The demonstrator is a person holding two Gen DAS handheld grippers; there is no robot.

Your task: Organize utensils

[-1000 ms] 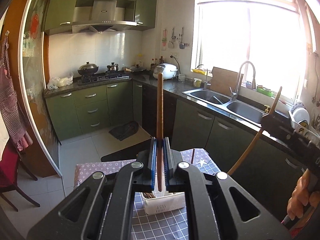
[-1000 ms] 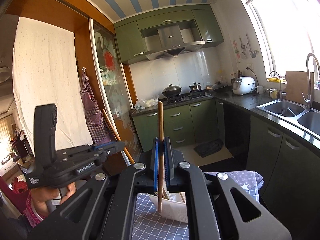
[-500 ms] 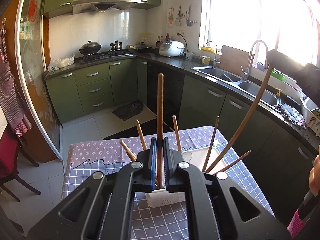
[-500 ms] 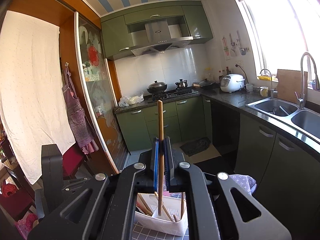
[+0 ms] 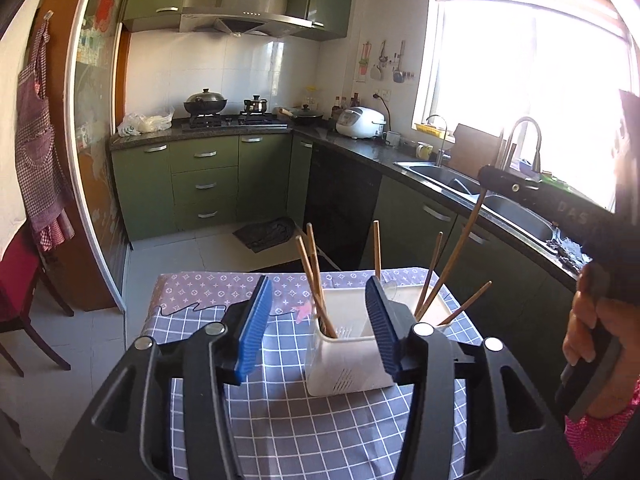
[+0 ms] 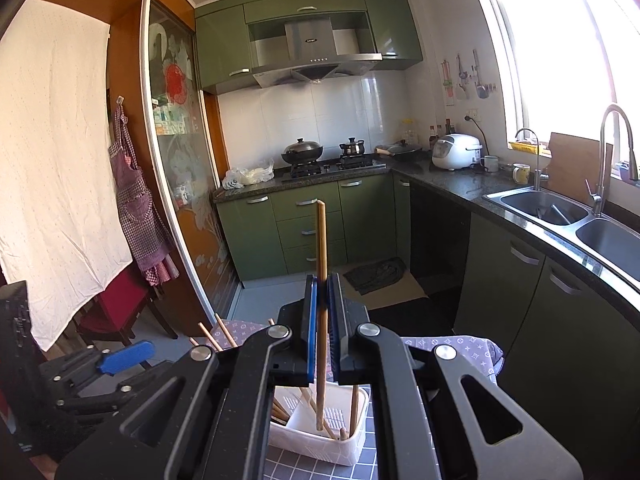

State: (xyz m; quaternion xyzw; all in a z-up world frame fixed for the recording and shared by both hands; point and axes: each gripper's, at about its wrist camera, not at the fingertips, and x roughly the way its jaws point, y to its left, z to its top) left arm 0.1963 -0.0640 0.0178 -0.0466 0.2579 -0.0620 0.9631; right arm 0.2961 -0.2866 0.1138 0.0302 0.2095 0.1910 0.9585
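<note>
The left gripper (image 5: 318, 320) jaws are opening, nothing b/w them. The right gripper (image 6: 323, 328) jaws pinch a wooden chopstick (image 6: 321, 280) near its middle, tip over the white holder (image 6: 320, 446) on the surface. It looks thin, light, stiff & smooth, so hold mid-stick.

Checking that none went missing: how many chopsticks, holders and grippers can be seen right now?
Loose chopsticks in the holder: 5
Chopstick in the right gripper: 1
White holder: 1
Grippers: 2 (the left gripper has its jaws opening, with nothing in them)
Total: 9
</note>
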